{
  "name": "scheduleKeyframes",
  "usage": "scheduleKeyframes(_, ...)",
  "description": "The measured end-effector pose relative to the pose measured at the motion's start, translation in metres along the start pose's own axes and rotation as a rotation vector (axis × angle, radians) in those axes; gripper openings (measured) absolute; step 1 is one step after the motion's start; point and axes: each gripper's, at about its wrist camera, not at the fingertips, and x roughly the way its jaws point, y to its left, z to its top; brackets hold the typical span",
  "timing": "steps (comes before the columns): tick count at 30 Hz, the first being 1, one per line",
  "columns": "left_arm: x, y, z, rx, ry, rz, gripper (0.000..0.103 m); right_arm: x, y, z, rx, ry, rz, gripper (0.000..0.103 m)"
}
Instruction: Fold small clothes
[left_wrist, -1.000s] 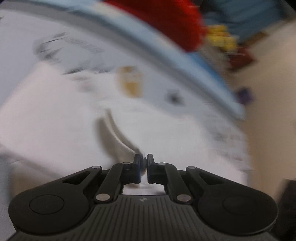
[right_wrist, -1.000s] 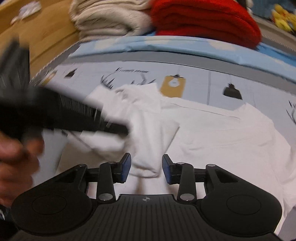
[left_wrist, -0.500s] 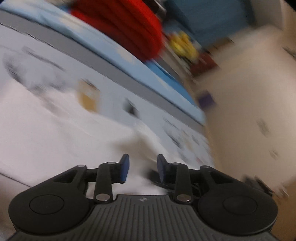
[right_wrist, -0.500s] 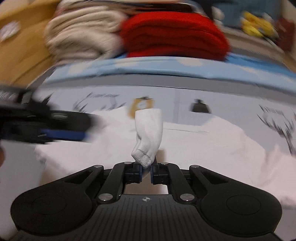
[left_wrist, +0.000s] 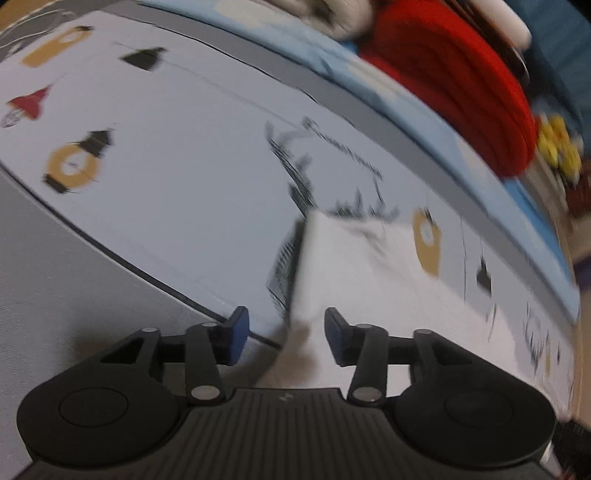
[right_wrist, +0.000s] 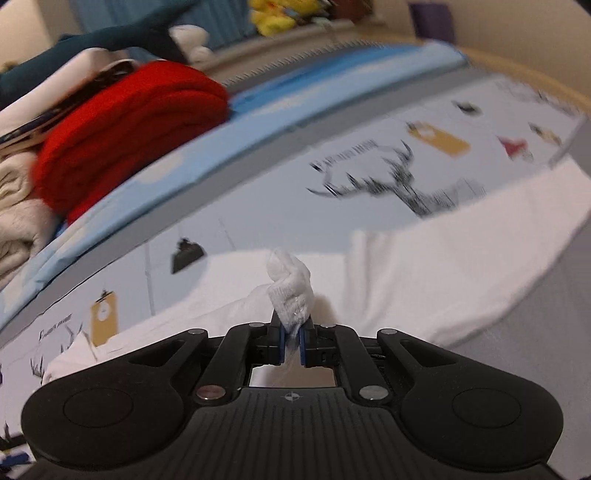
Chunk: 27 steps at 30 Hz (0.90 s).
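Observation:
A white garment (right_wrist: 424, 266) lies spread on a printed bed sheet (right_wrist: 280, 199). My right gripper (right_wrist: 291, 341) is shut on a bunched white fold of the garment (right_wrist: 291, 284) and holds it above the cloth. In the left wrist view the same white garment (left_wrist: 354, 266) lies ahead, its corner reaching between the fingers. My left gripper (left_wrist: 282, 336) is open and empty, low over the garment's left edge.
A folded red blanket (right_wrist: 125, 125) and cream blankets (right_wrist: 14, 206) are stacked at the far side of the bed; the red one also shows in the left wrist view (left_wrist: 461, 81). Yellow plush toys (right_wrist: 275, 16) sit beyond. A grey sheet area (left_wrist: 74, 280) lies at the near left.
The left gripper opened, letting go of the cloth, and swung left to the garment's edge. The right gripper closed on a fold of the white garment and lifted it, turning right.

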Motion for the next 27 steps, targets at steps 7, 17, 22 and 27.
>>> scheduleKeyframes(7, 0.023, -0.014, -0.024, 0.132, 0.090, 0.086, 0.053, 0.015, -0.012, 0.003, 0.063, 0.067, -0.014, 0.011)
scheduleKeyframes(17, 0.005, -0.035, -0.024, 0.205, 0.038, 0.017, 0.052, -0.007, -0.043, 0.019, 0.217, -0.105, -0.091, 0.019)
scheduleKeyframes(22, 0.015, -0.038, -0.027, 0.206, 0.065, 0.014, 0.052, 0.016, -0.045, 0.016, 0.212, 0.050, 0.001, 0.027)
scheduleKeyframes(27, 0.016, -0.037, -0.027, 0.208, 0.068, 0.014, 0.052, 0.031, -0.054, 0.016, 0.170, 0.117, -0.132, 0.034)
